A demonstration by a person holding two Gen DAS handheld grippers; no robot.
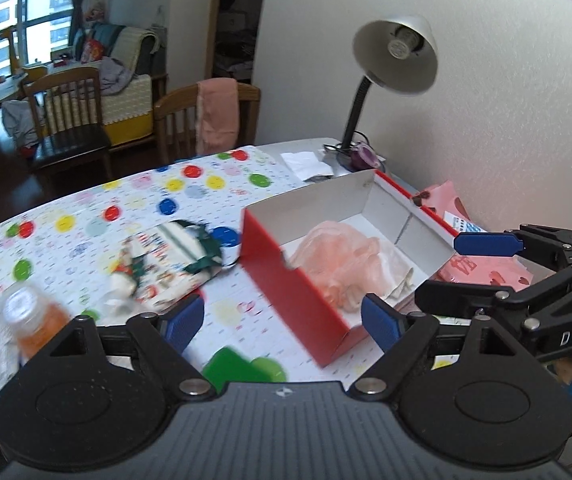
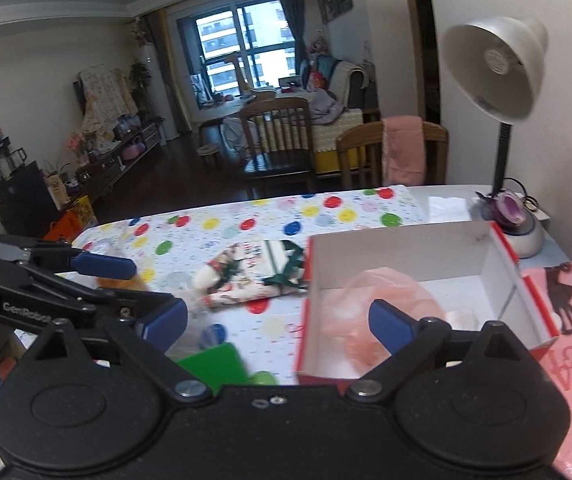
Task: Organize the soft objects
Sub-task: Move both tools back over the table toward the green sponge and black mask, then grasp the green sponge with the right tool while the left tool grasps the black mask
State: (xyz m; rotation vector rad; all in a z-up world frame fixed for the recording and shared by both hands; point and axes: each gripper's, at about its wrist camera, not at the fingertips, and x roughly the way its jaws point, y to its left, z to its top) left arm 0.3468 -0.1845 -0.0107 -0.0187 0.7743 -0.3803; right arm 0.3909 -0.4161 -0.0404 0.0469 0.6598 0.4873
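Observation:
A red box [image 1: 286, 288] with a white inside stands on the dotted tablecloth [image 1: 134, 204], and a pale pink soft bundle [image 1: 338, 256] lies in it. Left of the box lies a Christmas-print cloth pouch [image 1: 174, 264] with green ribbon. My left gripper [image 1: 282, 326] hangs open and empty above the cloth, at the box's near corner. My right gripper [image 1: 462, 272] comes in from the right, beside the box. In the right wrist view that gripper [image 2: 278, 324] is open and empty over the box's [image 2: 306, 320] near left corner, with the pink bundle [image 2: 382, 292] and pouch [image 2: 254, 276] ahead. The left gripper [image 2: 126, 282] shows at the left.
A desk lamp [image 1: 398, 56] stands at the table's far right by the wall. A pink gift bag [image 2: 566, 320] lies right of the box. An orange-filled bottle [image 1: 34, 316] and a green object [image 1: 242, 368] sit near the front. Wooden chairs [image 1: 206, 116] stand behind the table.

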